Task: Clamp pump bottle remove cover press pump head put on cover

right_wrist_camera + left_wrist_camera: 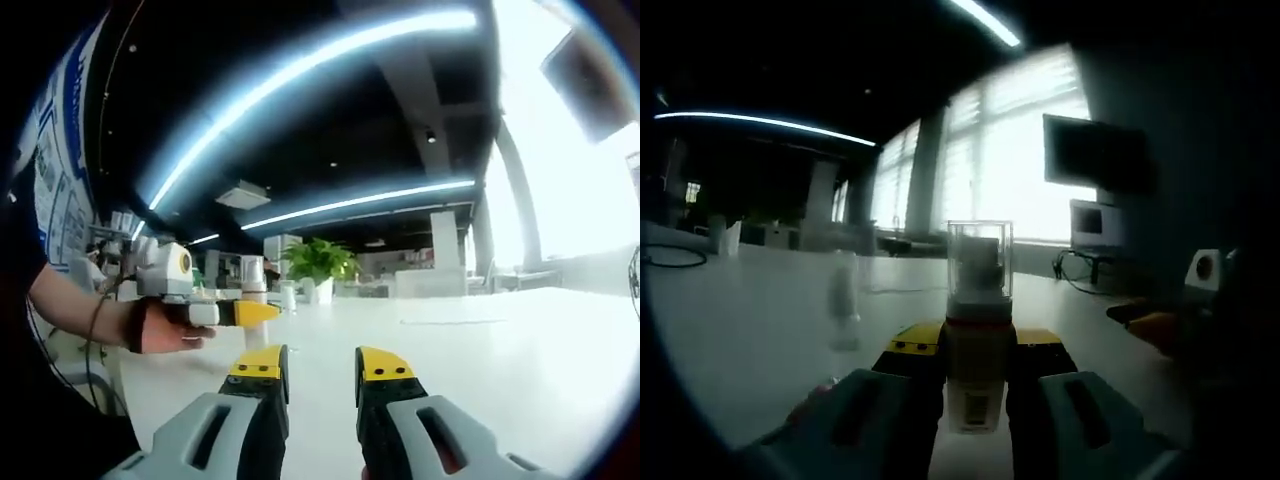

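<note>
While the left hand-held gripper (pixel 978 395) is standing over the pale worktop (pixel 750 320), its two grey jaws with yellow-and-black tips are pressing against both sides of the pump bottle (pixel 978 345), which is sitting upright between them. That bottle is a slim, cream-coloured cylinder with a printed label low on its front, and it is carrying a clear, boxy plastic cover (pixel 980 258) on top (the pump head is showing as a dark shape through the cover). Just to the left of it, farther off on the worktop, a small translucent bottle (pixel 844 300) is appearing blurred. Against the bright windows at the right, a dark monitor (pixel 1095 155) is hanging above a smaller screen.

In the right gripper view, the right hand-held gripper (pixel 322 385) is hovering with its jaws apart, a clear gap between the yellow tips and nothing between them. At the left of that view, a person's hand (pixel 165 325) is gripping the left hand-held gripper, whose yellow tips are closing on the pale bottle, and a leafy green plant (pixel 320 262) is standing far behind on the smooth white surface.
</note>
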The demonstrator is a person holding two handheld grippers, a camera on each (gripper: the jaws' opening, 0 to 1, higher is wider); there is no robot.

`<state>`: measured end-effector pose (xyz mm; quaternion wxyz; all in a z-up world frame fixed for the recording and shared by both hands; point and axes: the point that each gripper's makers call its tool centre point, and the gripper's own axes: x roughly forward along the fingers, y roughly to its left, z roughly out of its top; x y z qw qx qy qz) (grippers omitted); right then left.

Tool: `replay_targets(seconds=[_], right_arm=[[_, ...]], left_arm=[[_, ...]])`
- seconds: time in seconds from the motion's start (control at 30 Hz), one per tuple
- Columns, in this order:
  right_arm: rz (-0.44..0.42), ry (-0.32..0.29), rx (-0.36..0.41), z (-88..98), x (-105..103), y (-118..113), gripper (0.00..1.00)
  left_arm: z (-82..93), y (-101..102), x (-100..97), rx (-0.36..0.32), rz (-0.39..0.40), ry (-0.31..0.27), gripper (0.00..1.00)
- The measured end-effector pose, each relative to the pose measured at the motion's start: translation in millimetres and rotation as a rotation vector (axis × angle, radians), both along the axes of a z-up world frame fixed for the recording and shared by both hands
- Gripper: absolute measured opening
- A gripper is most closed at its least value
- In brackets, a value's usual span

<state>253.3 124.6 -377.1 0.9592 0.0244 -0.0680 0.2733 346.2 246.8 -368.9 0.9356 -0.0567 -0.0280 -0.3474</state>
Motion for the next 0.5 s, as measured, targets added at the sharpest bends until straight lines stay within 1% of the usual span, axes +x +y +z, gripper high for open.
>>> replay_targets(seconds=[0.1,0.17,0.3,0.4,0.5], right_arm=[[0.001,-0.001,-0.001,0.0,0.5,-0.6,0.2],[0.001,-0.001,0.002,0.4,0.8,-1.5,0.2],[0.0,-0.003,0.006,1.1,1.0,-2.3,0.2],[-0.004,-0.003,0.025,2.9,0.3,-4.3,0.2],[-0.008,-0.006,0.034,4.4,-1.0,-4.3,0.19]], left_arm=[[0.8,-2.5,8.5,-0.004,0.027,-0.008,0.14],[1.5,-6.3,14.0,-0.004,0.03,-0.013,0.14],[-4.9,-16.2,20.9,0.035,0.028,-0.01,0.14],[-5.8,-18.6,28.3,0.022,0.036,0.002,0.14],[-4.4,-21.1,36.6,0.022,0.044,-0.002,0.14]])
